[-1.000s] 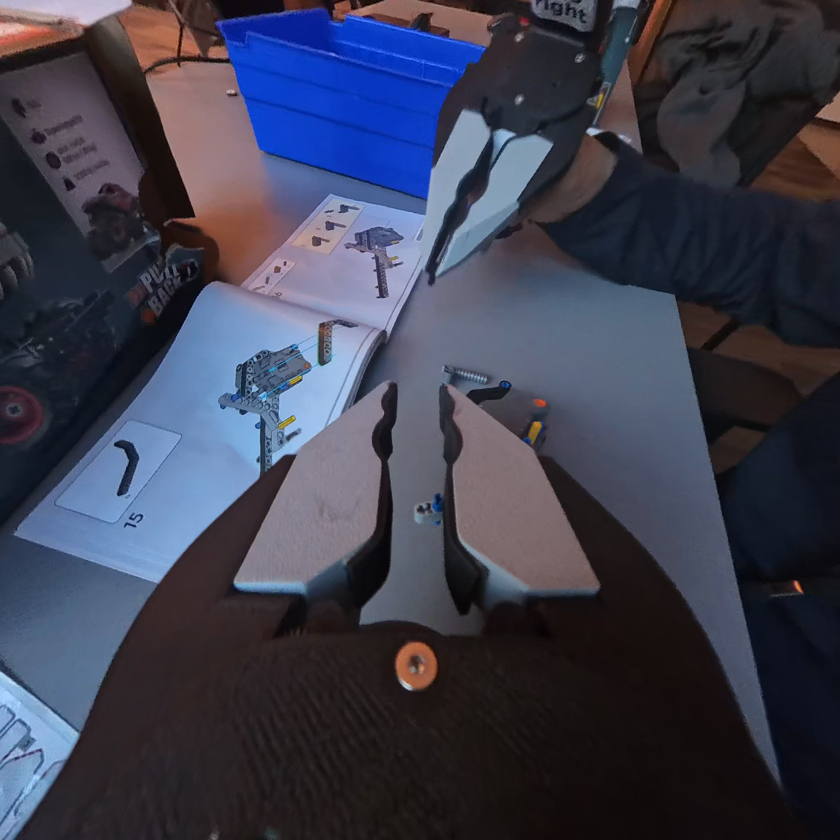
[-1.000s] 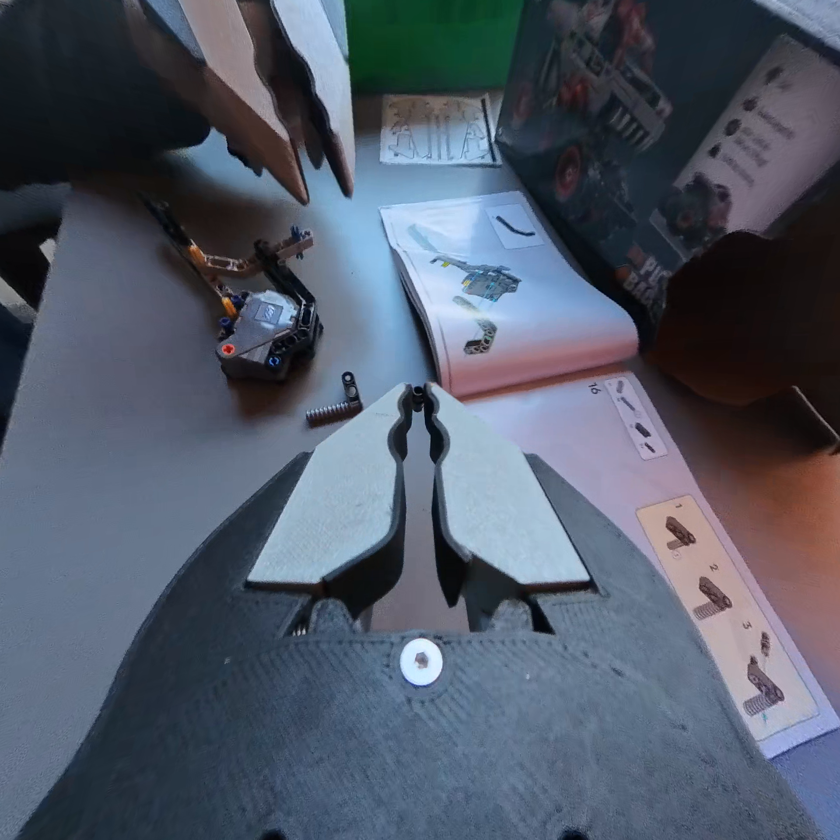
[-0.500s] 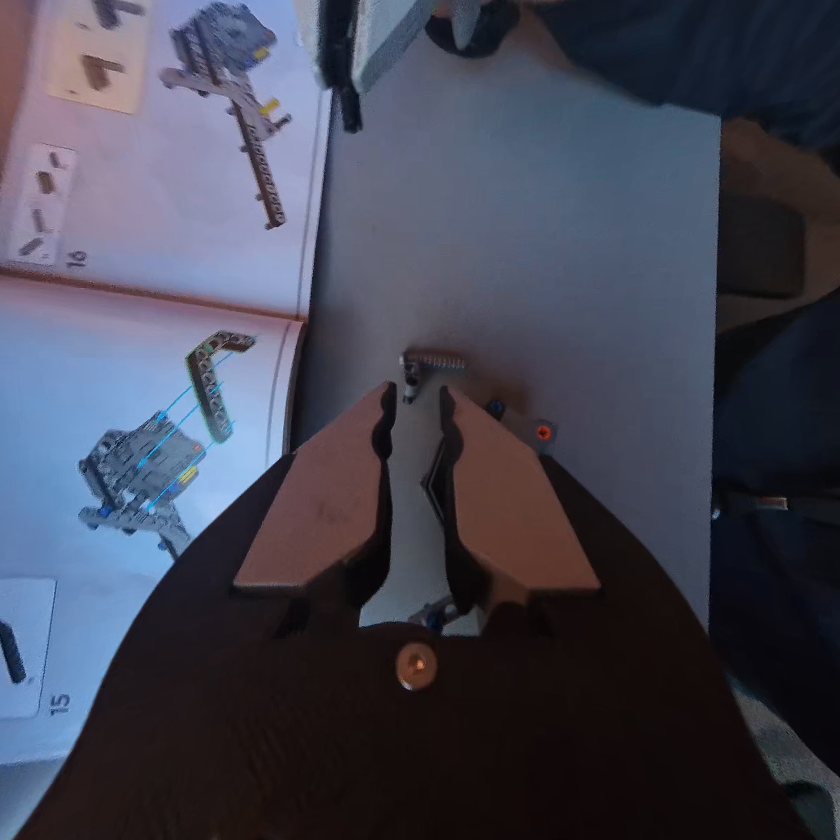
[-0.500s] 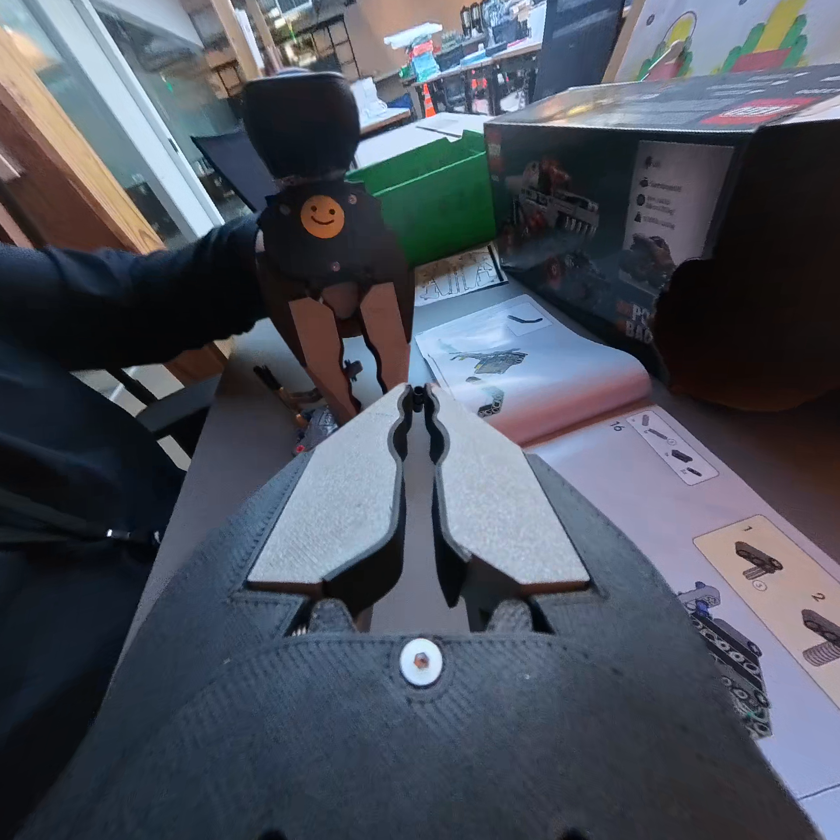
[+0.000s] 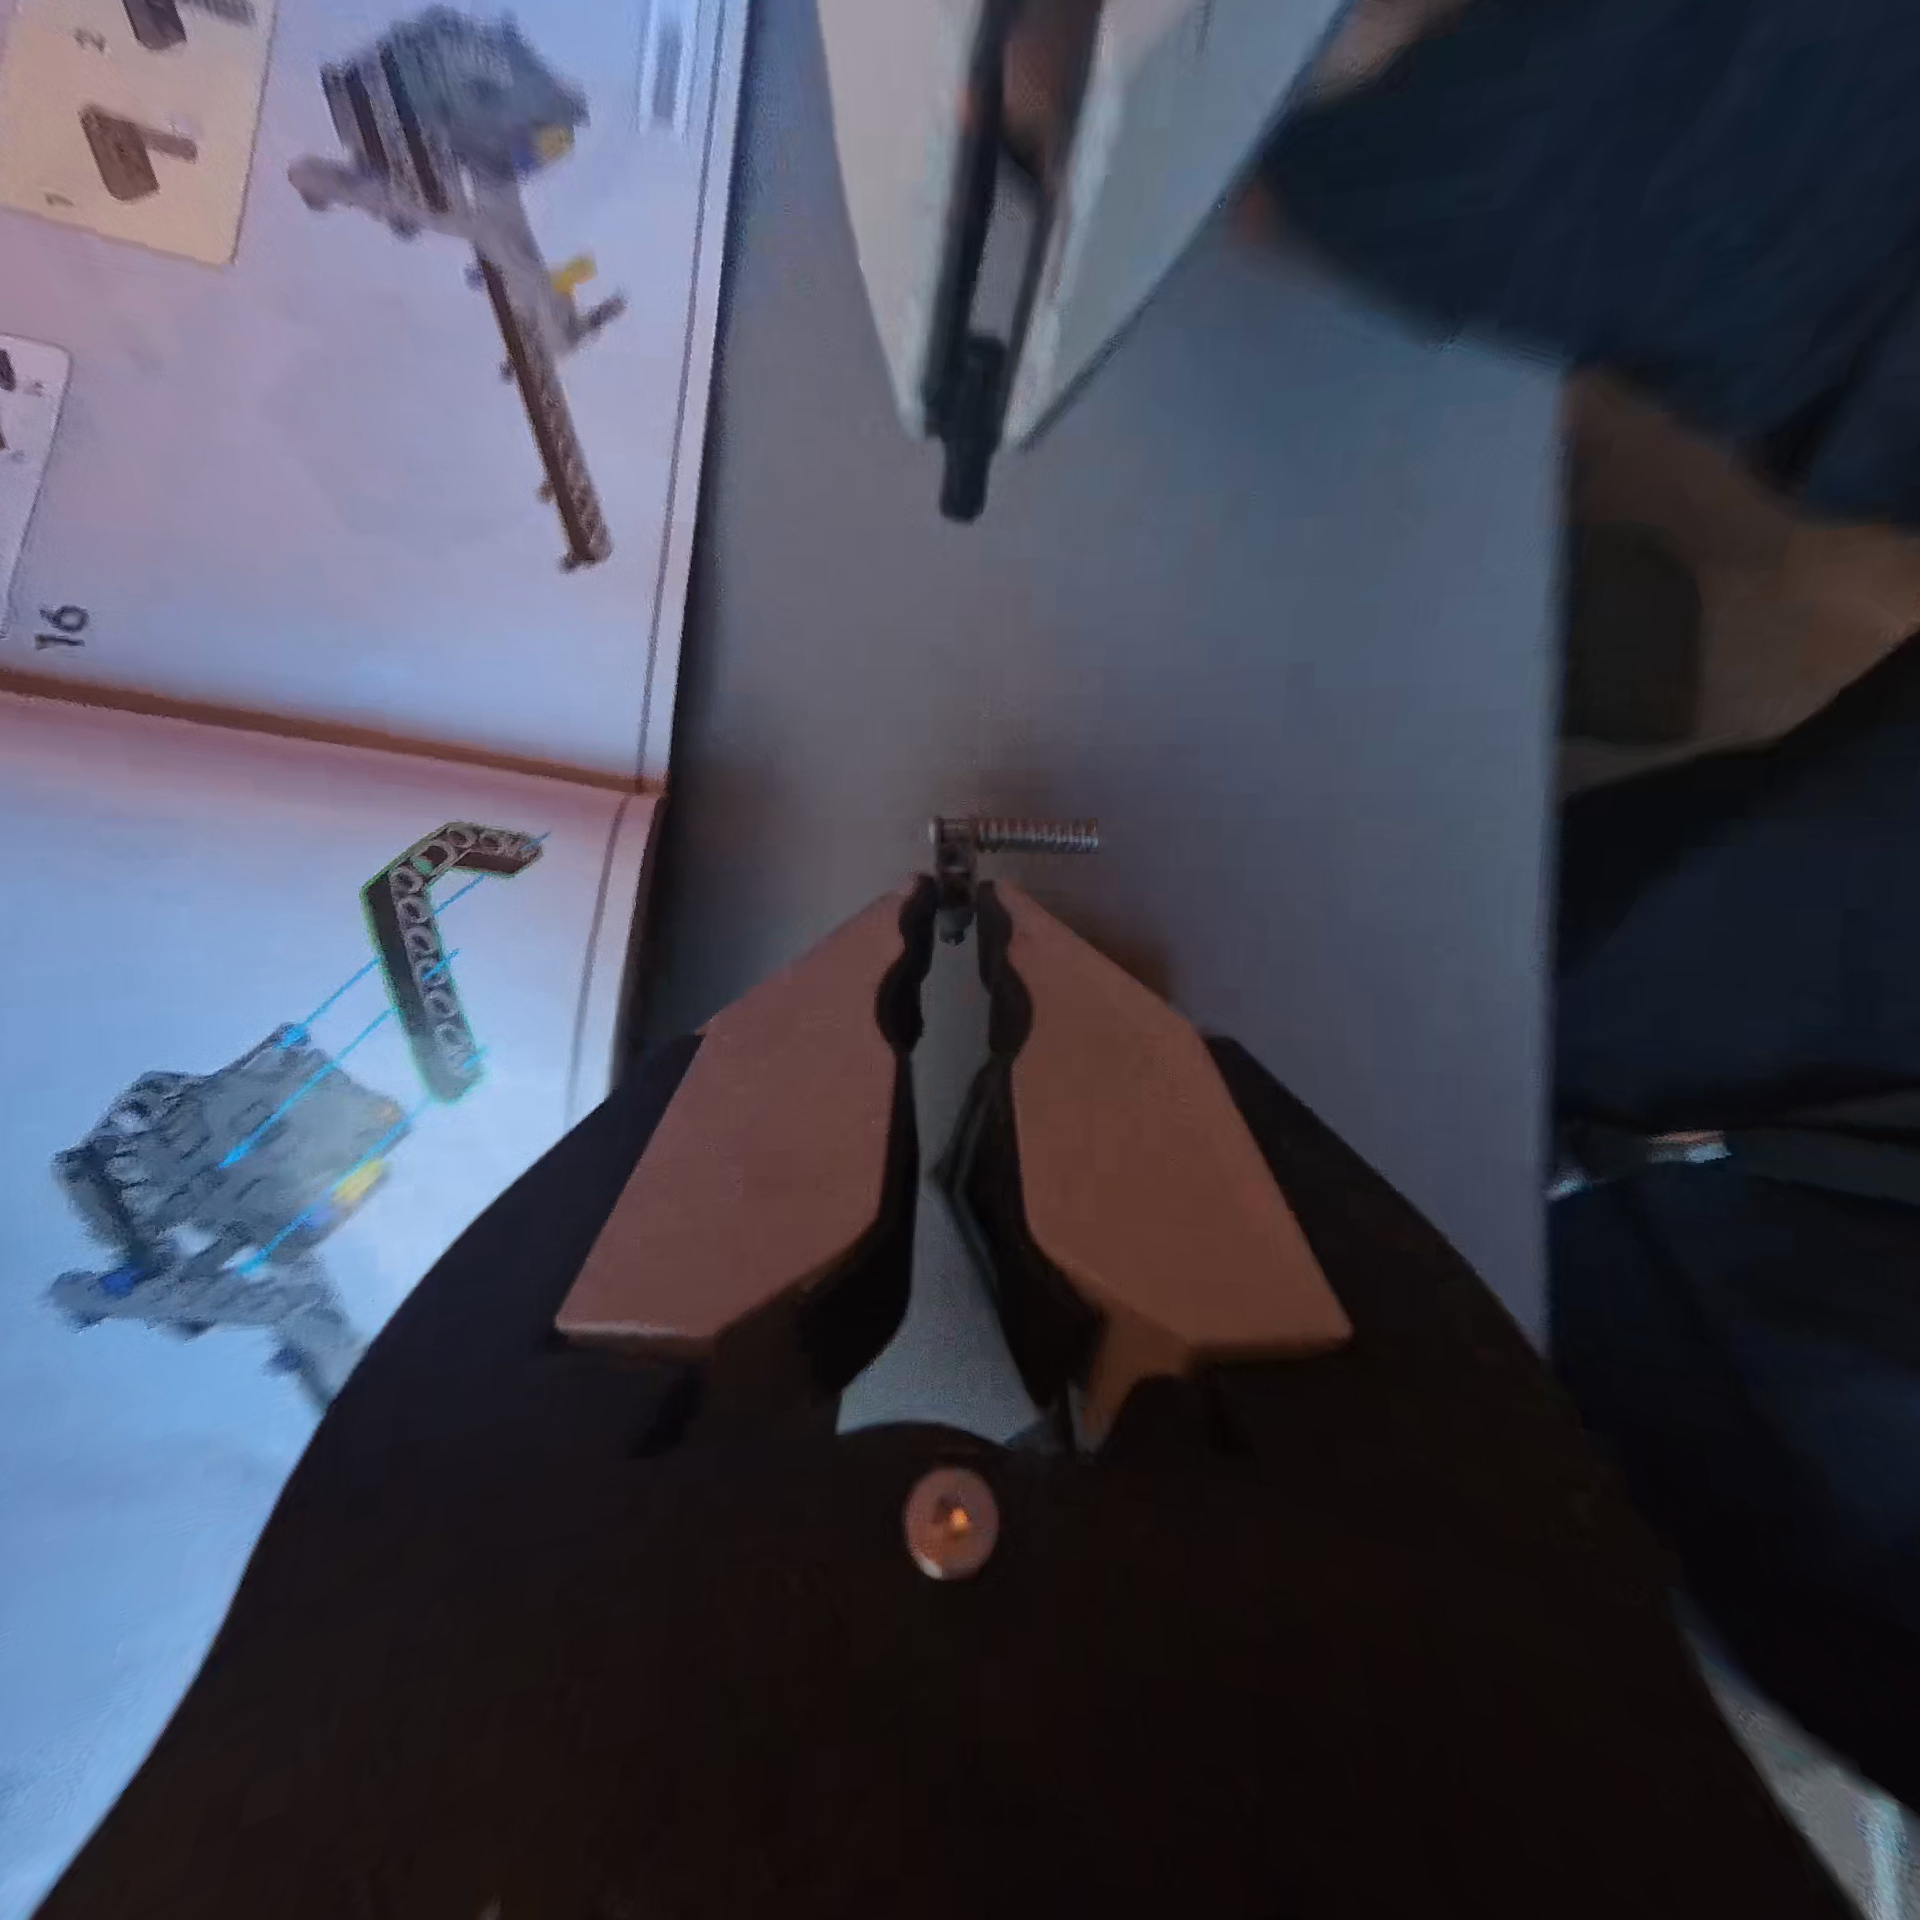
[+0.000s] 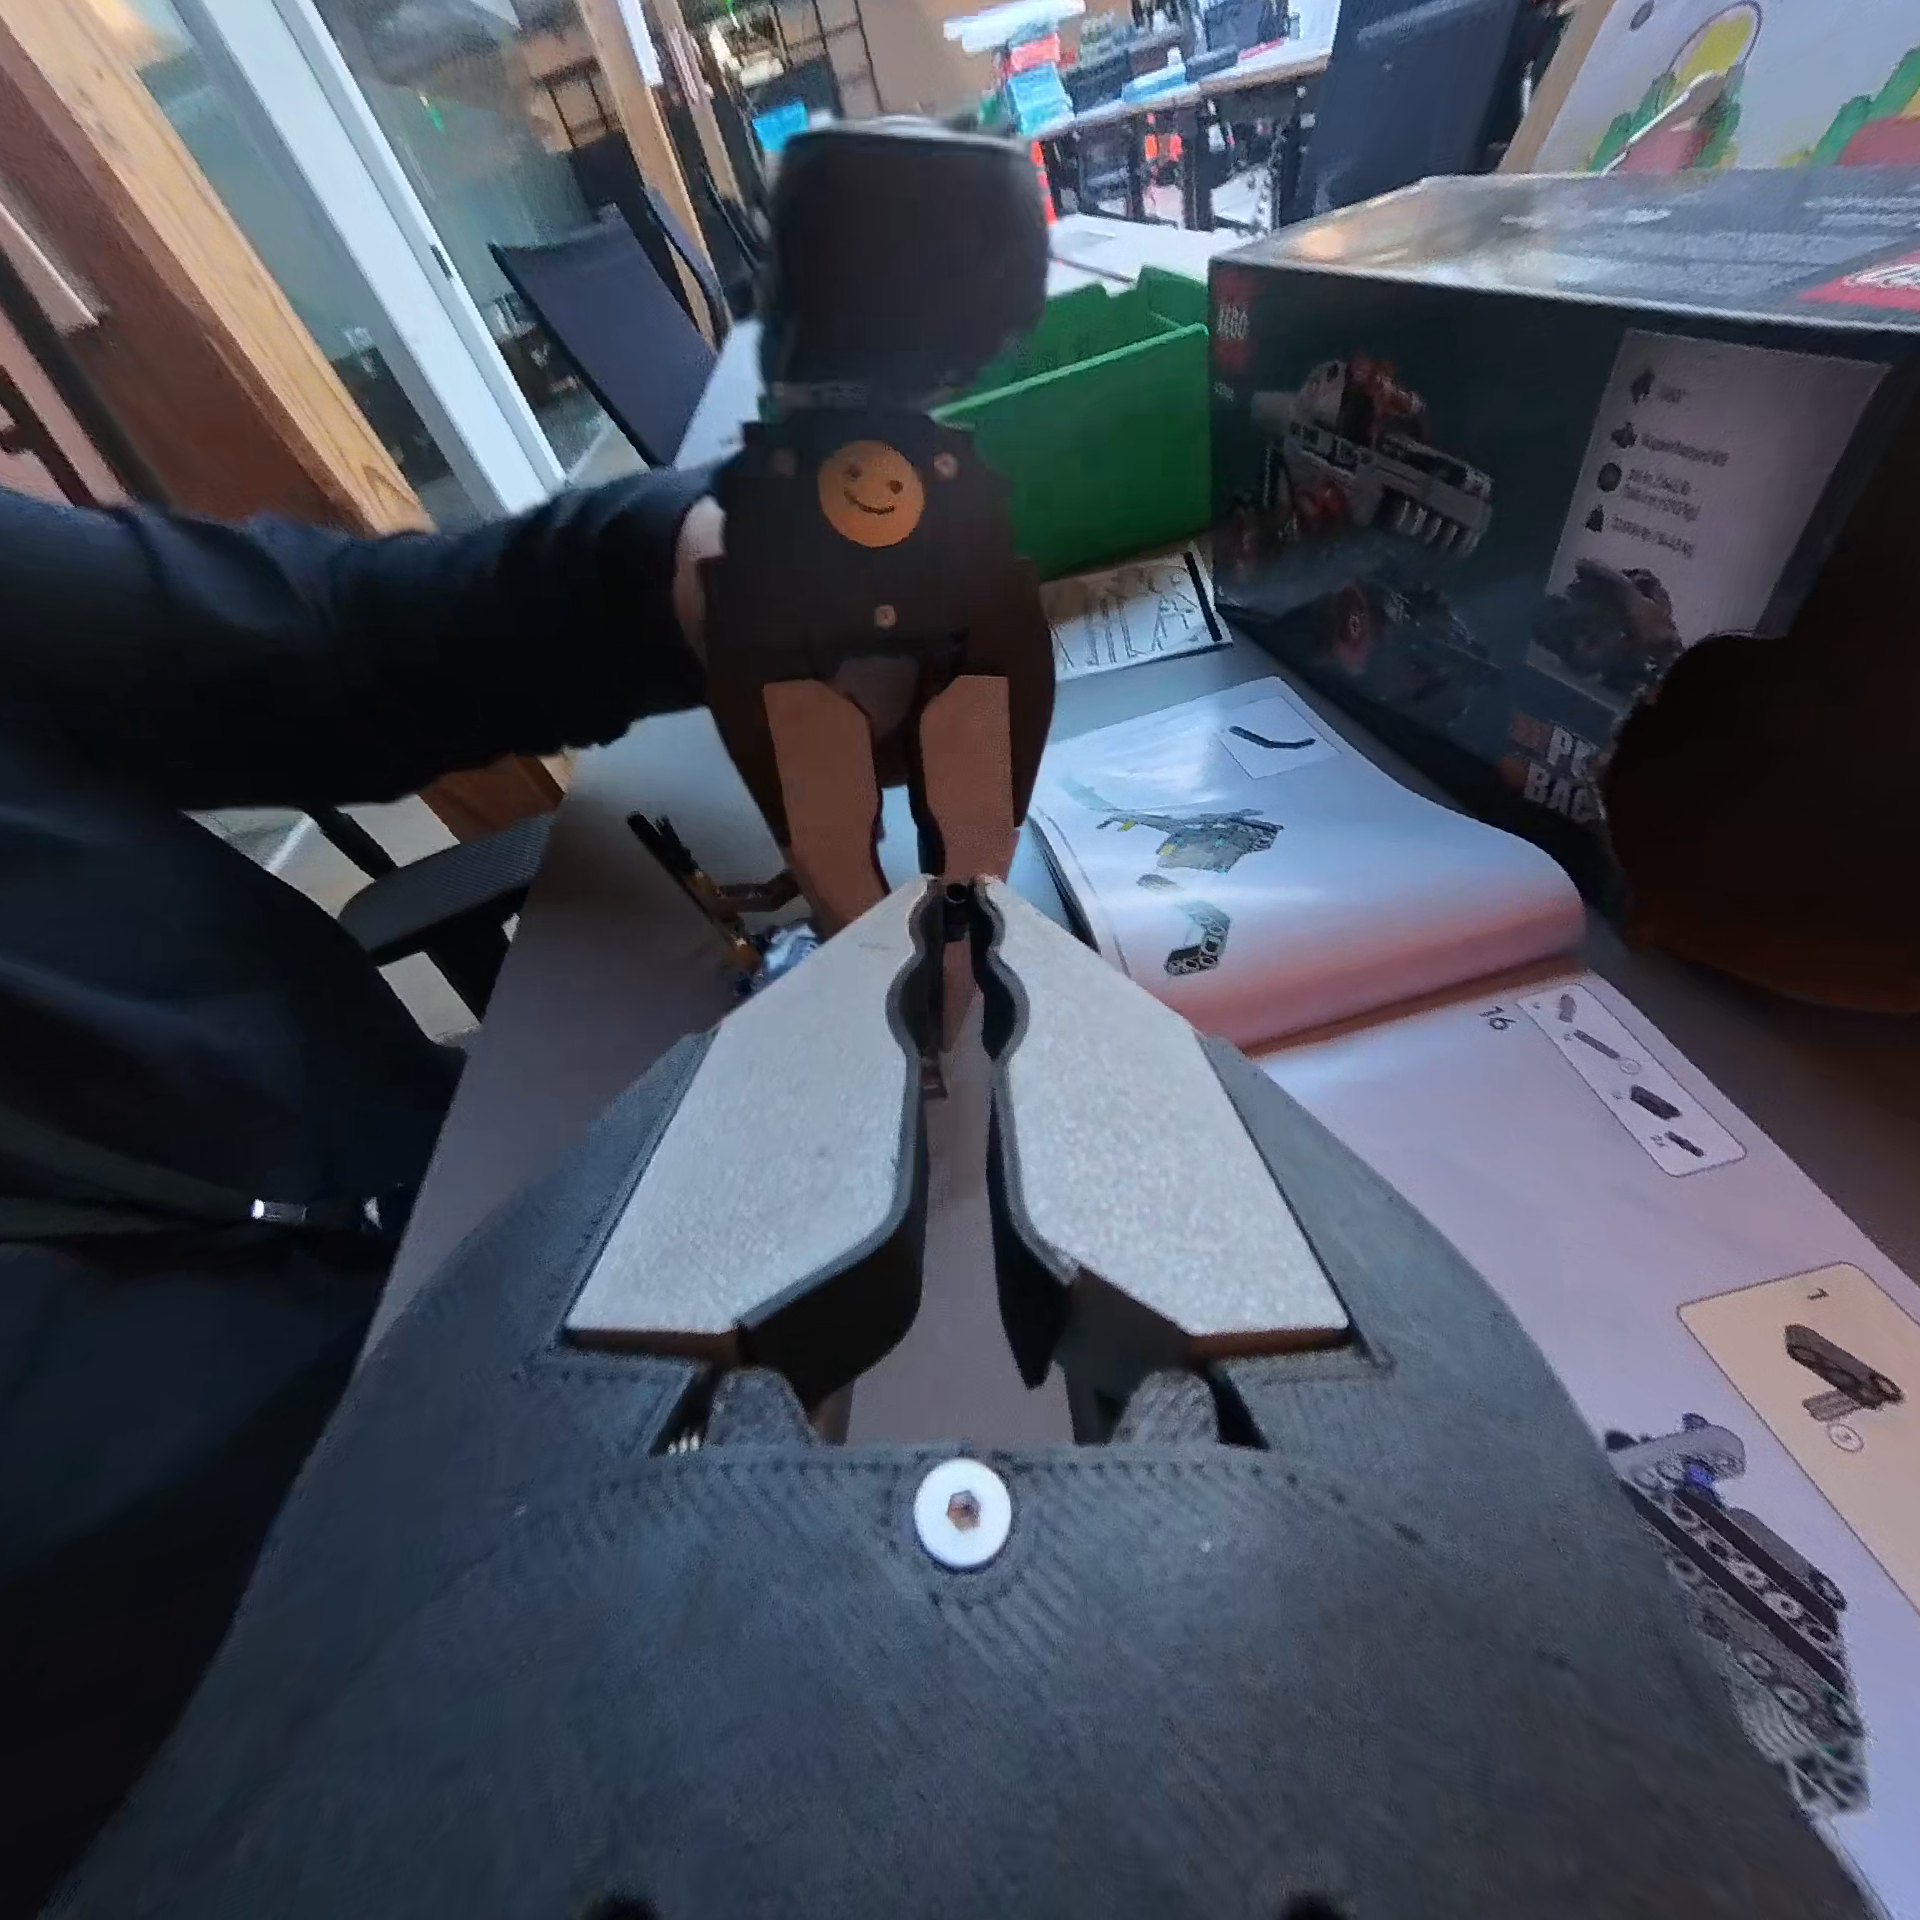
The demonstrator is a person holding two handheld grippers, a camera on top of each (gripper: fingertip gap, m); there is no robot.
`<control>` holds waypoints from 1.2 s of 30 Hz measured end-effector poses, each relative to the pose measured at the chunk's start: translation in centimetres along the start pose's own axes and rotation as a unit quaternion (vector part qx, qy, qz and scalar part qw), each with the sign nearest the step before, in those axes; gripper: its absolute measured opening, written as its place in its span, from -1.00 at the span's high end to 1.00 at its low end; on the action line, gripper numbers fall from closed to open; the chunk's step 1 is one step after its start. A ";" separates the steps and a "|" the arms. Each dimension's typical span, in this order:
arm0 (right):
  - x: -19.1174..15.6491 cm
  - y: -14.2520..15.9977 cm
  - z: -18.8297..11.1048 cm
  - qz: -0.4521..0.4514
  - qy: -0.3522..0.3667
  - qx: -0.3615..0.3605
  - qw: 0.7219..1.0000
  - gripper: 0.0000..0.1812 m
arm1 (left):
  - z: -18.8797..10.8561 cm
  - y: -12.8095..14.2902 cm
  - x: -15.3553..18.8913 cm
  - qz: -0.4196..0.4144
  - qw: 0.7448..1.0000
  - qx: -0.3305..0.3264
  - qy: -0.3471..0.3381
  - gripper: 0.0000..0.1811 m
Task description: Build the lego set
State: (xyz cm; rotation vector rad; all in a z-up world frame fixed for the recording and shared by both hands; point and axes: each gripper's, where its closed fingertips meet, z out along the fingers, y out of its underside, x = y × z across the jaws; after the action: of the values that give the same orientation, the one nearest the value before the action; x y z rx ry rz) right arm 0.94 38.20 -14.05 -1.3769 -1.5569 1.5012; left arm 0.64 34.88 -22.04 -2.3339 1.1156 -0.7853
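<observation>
Black small pin (image 6: 952,914) sits pinched at the tips of the right gripper (image 6: 954,902), held up over the table (image 5: 1247,623), roughly mid-table, off the booklet's near edge. In the left wrist view the same pin pokes out of those pressed-together tips (image 5: 961,488).

Metal spring (image 5: 1039,834) with a small dark connector (image 5: 951,873) lies on the table just off the instruction booklet (image 5: 312,520). Left gripper (image 5: 951,914) is nosed down onto it, fingers slightly apart, straddling the connector's tail; not clamped as far as I can tell.

Partly built chassis (image 6: 727,914) lies behind the left gripper toward the table's near edge, mostly hidden.

Step reads as the spring sub-assembly on the open page. Next, probably: left closes on the connector, lifts and steadies it; right lines the pin up with the hole and pushes. Tiny parts, so alignment matters.

Set box (image 6: 1507,468) and green bin (image 6: 1091,468) stand at the far edge.
</observation>
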 end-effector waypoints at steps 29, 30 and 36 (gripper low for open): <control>-0.4 4.3 1.3 -0.068 -0.012 -0.123 0.990 0.98 | -2.8 -1.0 -1.2 0.151 0.973 0.131 -0.114 0.94; -0.6 5.0 1.5 -0.070 -0.018 -0.139 0.988 0.98 | -2.9 -0.8 -1.0 0.133 0.977 0.140 -0.095 0.94; -0.2 8.7 2.7 -0.097 -0.009 -0.225 0.969 0.98 | -4.1 -1.4 -0.8 0.034 0.976 0.215 -0.018 0.94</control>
State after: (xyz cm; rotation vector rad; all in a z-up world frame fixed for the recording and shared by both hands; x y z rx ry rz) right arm 0.97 35.66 -22.77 -1.3939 -2.0670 1.0848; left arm -1.68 35.78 -18.40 -1.9321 0.8984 -0.8590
